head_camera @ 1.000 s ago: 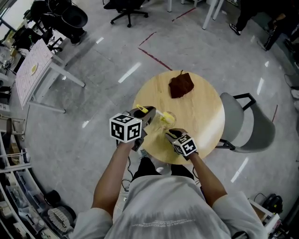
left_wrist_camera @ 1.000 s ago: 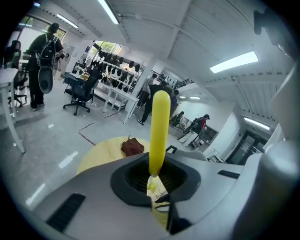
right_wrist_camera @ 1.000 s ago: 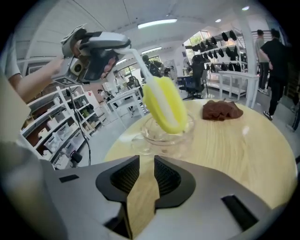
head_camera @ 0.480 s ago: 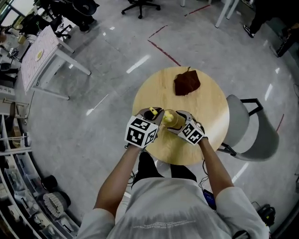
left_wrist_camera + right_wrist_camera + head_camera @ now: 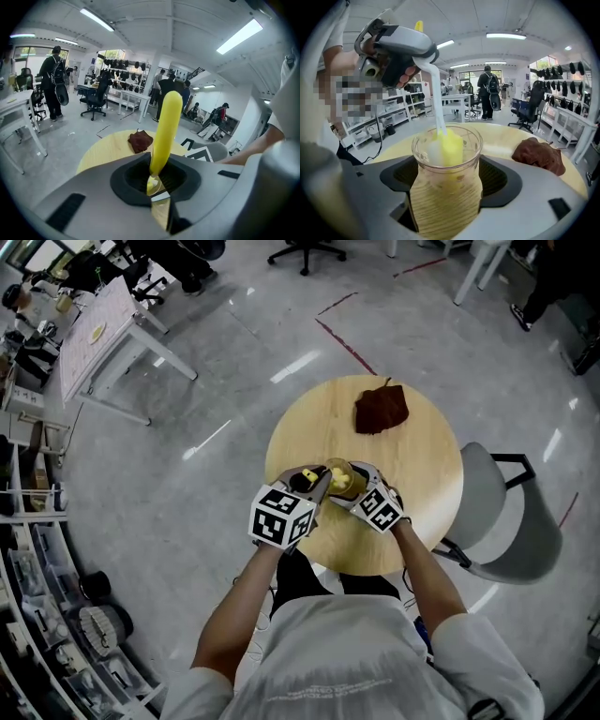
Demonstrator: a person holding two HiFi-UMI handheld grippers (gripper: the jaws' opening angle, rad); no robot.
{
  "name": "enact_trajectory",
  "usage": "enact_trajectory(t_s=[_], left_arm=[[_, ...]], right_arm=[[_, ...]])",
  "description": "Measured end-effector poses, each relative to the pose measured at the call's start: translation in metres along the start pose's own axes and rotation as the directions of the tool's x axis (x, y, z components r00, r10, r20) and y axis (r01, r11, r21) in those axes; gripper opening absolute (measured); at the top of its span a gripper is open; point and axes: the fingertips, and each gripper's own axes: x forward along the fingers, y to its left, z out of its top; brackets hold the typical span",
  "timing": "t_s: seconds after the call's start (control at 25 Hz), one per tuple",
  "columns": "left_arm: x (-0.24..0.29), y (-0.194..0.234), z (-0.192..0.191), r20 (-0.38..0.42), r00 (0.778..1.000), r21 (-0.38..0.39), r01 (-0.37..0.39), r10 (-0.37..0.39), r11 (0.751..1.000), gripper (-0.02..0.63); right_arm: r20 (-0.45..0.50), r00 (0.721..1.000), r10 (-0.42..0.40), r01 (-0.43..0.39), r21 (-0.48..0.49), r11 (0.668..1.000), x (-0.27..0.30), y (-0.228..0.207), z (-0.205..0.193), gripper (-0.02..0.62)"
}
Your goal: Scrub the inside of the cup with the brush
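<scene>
The left tongs point(image 5: 314, 488) clamp a smooth yellow plastic brush point(image 5: 166, 126). It stands near upright, handle up, with its thin white stem running down to a soft yellow-and-white head inside the clear glass cup point(image 5: 446, 159) on the round pale-wood bench point(image 5: 412, 484). The right tongs point(image 5: 356, 491), jaws just opened wide, flank the cup without pressing. A crumpled brown cloth point(image 5: 382, 411) lies far right.

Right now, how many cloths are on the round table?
1. A dark brown cloth lies at the far side of the table, beyond the cup. Part of the near edge is covered, so another could hide there.
</scene>
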Motion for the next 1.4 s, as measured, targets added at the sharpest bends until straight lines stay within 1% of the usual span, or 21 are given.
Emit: enact_trajectory(t_s=[0.12,0.28,0.4,0.52,0.6,0.68,0.72,0.8,0.88,0.92,0.96,1.04,1.12,1.24,1.32,1.4], left_arm=[[-0.006,-0.005,0.004,0.026,1.000,-0.082,0.012,-0.010,0.997,0.051],[-0.025,-0.010,0.015,0.081,0.997,-0.144,0.028,-0.017,0.989,0.051],[-0.037,-0.011,0.028,0.117,0.992,-0.167,0.058,-0.039,0.984,0.051],[-0.043,-0.006,0.037,0.144,0.989,-0.181,0.066,-0.040,0.981,0.049],[-0.045,-0.003,0.040,0.166,0.985,-0.205,0.078,-0.043,0.976,0.046],[-0.045,-0.002,0.043,0.187,0.981,-0.228,0.098,-0.055,0.969,0.044],[-0.043,-0.002,0.043,0.185,0.981,-0.220,0.096,-0.055,0.971,0.044],[-0.038,-0.004,0.038,0.154,0.987,-0.165,0.068,-0.043,0.984,0.044],[-0.031,-0.008,0.033,0.122,0.992,-0.110,0.052,-0.038,0.993,0.044],[-0.028,-0.011,0.030,0.110,0.993,-0.093,0.053,-0.042,0.994,0.044],[-0.024,-0.013,0.027,0.098,0.994,-0.080,0.056,-0.048,0.995,0.044],[-0.016,-0.018,0.021,0.073,0.996,-0.059,0.062,-0.057,0.996,0.044],[-0.009,-0.020,0.014,0.051,0.997,-0.041,0.062,-0.060,0.997,0.044],[-0.003,-0.023,0.007,0.027,0.998,-0.016,0.055,-0.054,0.998,0.044],[0.000,-0.026,0.005,0.020,0.998,-0.009,0.057,-0.057,0.998,0.044],[0.003,-0.029,0.003,0.014,0.998,0.002,0.059,-0.059,0.998,0.044]], right_arm=[[0.009,1.000,-0.007,0.007,0.013,1.000,-0.001,-0.001,-0.001,0.403],[0.007,0.999,-0.033,0.032,0.043,0.999,-0.006,0.003,-0.002,0.403],[0.003,0.996,-0.090,0.090,0.083,0.992,-0.013,-0.001,-0.007,0.403],[-0.008,0.988,-0.152,0.152,0.121,0.981,-0.020,-0.003,-0.012,0.403],[-0.017,0.980,-0.199,0.199,0.160,0.967,-0.025,-0.003,-0.017,0.403],[-0.021,0.967,-0.256,0.254,0.209,0.944,-0.030,-0.003,-0.021,0.403],[-0.022,0.958,-0.286,0.283,0.233,0.930,-0.032,-0.003,-0.022,0.403],[-0.022,0.942,-0.335,0.327,0.281,0.902,-0.037,0.001,-0.025,0.402],[-0.018,0.936,-0.352,0.338,0.327,0.883,-0.041,0.009,-0.028,0.402],[-0.015,0.939,-0.344,0.328,0.342,0.880,-0.043,0.013,-0.029,0.402],[-0.013,0.945,-0.326,0.310,0.347,0.885,-0.046,0.017,-0.031,0.403],[-0.013,0.963,-0.268,0.258,0.319,0.912,-0.051,0.024,-0.036,0.403],[-0.023,0.979,-0.205,0.204,0.256,0.945,-0.058,0.022,-0.045,0.403],[-0.030,0.993,-0.114,0.117,0.149,0.982,-0.061,0.007,-0.052,0.403],[-0.032,0.999,-0.037,0.039,0.055,0.998,-0.058,0.003,-0.047,0.403],[-0.053,0.998,0.036,-0.039,-0.044,0.998,-0.051,0.005,-0.041,0.403]])
